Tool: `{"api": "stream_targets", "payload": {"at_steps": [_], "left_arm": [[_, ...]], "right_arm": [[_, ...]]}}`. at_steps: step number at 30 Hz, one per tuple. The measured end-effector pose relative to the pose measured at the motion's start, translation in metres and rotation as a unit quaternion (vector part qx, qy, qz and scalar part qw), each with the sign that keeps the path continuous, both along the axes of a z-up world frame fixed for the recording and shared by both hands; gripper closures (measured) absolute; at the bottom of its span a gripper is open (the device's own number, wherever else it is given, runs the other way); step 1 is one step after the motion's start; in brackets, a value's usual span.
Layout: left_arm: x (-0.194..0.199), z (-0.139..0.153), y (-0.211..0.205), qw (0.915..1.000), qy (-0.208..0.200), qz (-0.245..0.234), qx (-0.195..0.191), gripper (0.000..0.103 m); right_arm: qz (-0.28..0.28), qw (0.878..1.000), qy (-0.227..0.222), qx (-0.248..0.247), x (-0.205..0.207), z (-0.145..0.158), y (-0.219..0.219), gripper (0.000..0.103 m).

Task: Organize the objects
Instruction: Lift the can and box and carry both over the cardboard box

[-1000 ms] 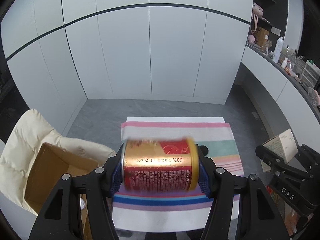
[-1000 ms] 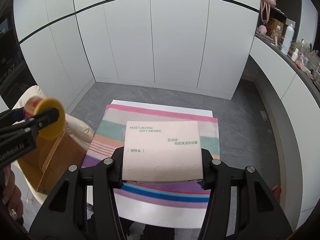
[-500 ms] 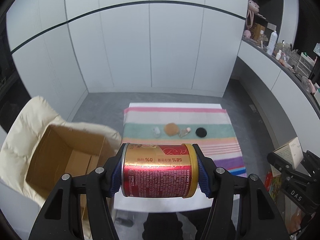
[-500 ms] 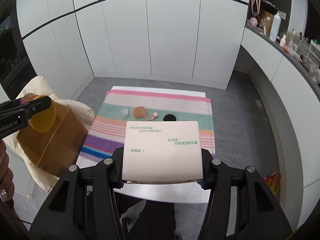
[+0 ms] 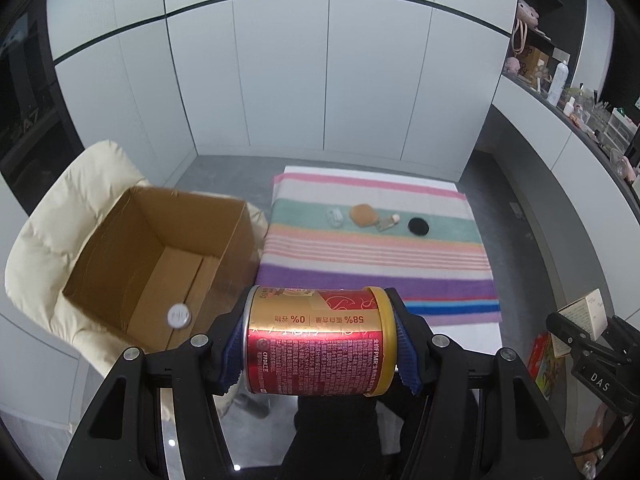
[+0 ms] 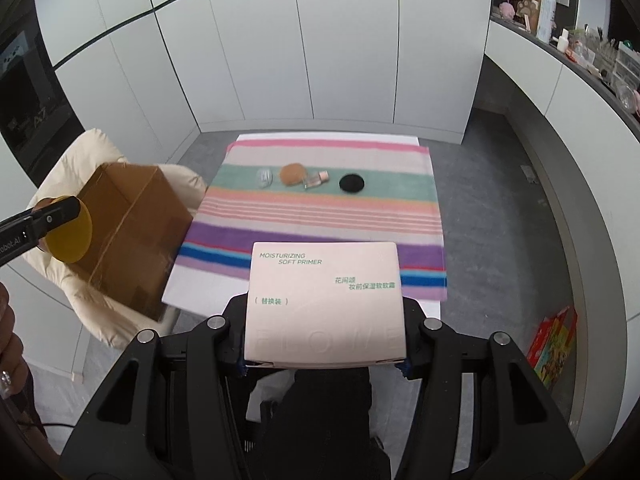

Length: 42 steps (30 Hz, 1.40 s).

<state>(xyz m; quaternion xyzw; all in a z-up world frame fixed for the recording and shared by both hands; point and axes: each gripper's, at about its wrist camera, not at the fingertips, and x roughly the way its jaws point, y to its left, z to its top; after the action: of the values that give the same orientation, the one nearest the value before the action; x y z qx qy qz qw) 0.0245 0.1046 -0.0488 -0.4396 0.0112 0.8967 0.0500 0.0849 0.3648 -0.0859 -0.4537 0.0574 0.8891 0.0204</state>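
My left gripper [image 5: 320, 344] is shut on a red and gold can [image 5: 318, 340] held sideways, above the near right corner of an open cardboard box [image 5: 160, 248]. The box holds a small white cap [image 5: 179, 315]. My right gripper [image 6: 324, 336] is shut on a pale pink primer box [image 6: 324, 300], held above the near edge of the striped towel [image 6: 320, 220]. The left gripper's can shows as a yellow lid [image 6: 68, 236] at the left of the right wrist view, beside the cardboard box [image 6: 132, 236].
On the towel's green stripe lie a clear item [image 5: 334, 216], a tan puff [image 5: 362, 215], a small bottle [image 5: 388, 222] and a black disc [image 5: 418, 225]. The cardboard box sits on a cream padded chair [image 5: 52, 236]. A counter with bottles [image 5: 558, 78] runs along the right wall.
Both grippers have pulled back and up from the towel. The left gripper with the can has swung left, bringing the open cardboard box into full view.
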Motion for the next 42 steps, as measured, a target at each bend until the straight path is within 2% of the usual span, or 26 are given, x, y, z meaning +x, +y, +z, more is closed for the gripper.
{"api": "stream_targets", "payload": {"at_steps": [9, 20, 31, 42], "left_arm": [[0.019, -0.019, -0.025, 0.9997, -0.015, 0.019, -0.008, 0.040], [0.017, -0.028, -0.063, 0.9983, -0.019, 0.054, -0.001, 0.040], [0.034, -0.041, -0.141, 0.9909, -0.028, 0.131, -0.005, 0.040], [0.071, -0.052, -0.236, 0.9715, -0.042, 0.234, -0.004, 0.040]], "right_arm": [[0.006, 1.000, -0.020, 0.001, 0.025, -0.014, -0.007, 0.049], [0.044, 0.999, -0.028, 0.007, 0.010, -0.014, -0.051, 0.049], [0.135, 0.990, -0.029, 0.005, -0.017, -0.020, -0.140, 0.049], [0.256, 0.966, -0.030, 0.007, -0.030, -0.023, -0.253, 0.049]]}}
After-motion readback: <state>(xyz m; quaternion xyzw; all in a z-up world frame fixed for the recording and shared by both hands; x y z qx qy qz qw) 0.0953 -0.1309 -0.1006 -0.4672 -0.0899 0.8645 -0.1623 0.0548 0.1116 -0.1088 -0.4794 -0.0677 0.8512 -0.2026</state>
